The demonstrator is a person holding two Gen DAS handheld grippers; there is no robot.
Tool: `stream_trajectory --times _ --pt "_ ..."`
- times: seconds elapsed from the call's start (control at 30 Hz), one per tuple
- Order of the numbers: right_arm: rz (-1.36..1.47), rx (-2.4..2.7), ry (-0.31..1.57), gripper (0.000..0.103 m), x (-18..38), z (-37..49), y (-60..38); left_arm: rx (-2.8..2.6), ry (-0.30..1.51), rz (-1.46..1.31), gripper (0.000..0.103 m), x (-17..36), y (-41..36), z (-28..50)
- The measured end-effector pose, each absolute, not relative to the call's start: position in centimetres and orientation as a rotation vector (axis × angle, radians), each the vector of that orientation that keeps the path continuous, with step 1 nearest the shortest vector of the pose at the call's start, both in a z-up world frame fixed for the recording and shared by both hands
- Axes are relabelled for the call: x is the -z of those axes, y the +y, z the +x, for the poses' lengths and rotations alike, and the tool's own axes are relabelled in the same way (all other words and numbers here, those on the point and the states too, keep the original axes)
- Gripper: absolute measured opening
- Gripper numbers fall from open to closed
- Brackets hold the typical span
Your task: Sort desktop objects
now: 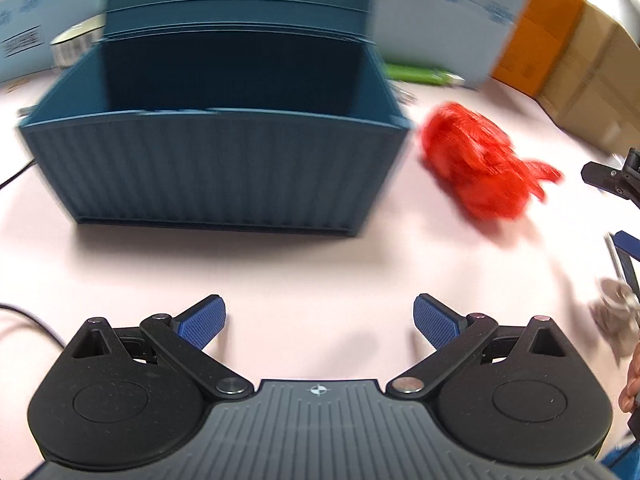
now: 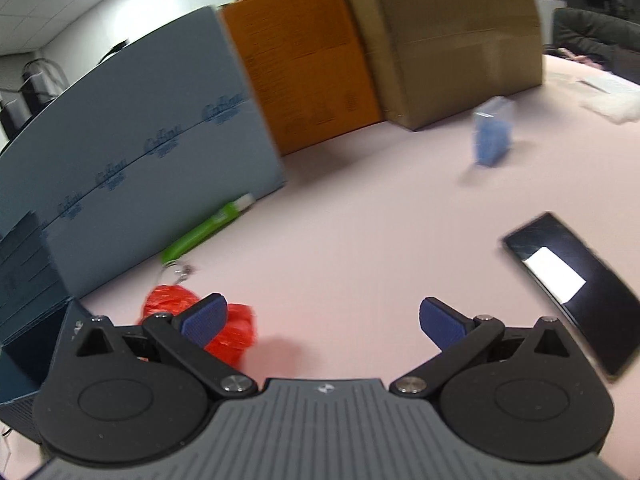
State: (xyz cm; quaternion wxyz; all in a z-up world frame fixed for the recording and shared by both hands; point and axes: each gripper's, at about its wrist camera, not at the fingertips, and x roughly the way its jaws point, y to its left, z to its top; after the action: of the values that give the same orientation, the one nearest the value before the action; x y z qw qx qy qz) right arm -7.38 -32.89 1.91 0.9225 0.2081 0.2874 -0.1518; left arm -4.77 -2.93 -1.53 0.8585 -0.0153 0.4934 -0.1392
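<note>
— So, how do the two grippers stand?

— Both are spread wide and hold nothing. The left gripper [image 1: 319, 322] hovers over bare pale pink table [image 1: 304, 272], blue pads apart. The right gripper [image 2: 323, 320] is the same, jaws far apart with only tabletop between them.

— Where are the things to sort?

— From the left wrist, a blue ribbed organizer box [image 1: 216, 168] sits at twelve o'clock, open on top, its front compartment looking dark. A crumpled red wrapper [image 1: 476, 164] lies on the table at two o'clock, just beside the box's right end but apart from it. From the right wrist that red wrapper [image 2: 236, 332] is at nine o'clock, partly behind the left finger. A green marker-like tube [image 2: 208, 228] lies at ten o'clock along the foot of a grey-blue carton [image 2: 140, 152], with a small metal ring [image 2: 176, 272] near its lower end. A black phone [image 2: 572, 288] with a lit white patch lies at three o'clock, and a small blue box [image 2: 492, 136] stands at one o'clock.

— Any writing?

— The carton carries a repeated dark blue script logo along its seam; blur keeps it from being read. An orange carton [image 2: 304, 60] beside it has printed lines, also unreadable. A plain brown carton [image 2: 452, 36] stands to its right.
</note>
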Motion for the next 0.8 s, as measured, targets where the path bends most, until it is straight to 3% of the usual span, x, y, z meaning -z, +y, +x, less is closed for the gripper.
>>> stream_trajectory --times 0.37,0.8 --pt "0.489 0.469 0.625 0.103 -0.6 -13.3 -35.1 0.473 1.042 0.098 0.101 1.9 -7.9 -6.7" --pt "0.437 0.453 0.668 0.103 1.2 -12.2 -33.4 0.455 1.033 0.118 0.101 2.1 -7.1 -6.4"
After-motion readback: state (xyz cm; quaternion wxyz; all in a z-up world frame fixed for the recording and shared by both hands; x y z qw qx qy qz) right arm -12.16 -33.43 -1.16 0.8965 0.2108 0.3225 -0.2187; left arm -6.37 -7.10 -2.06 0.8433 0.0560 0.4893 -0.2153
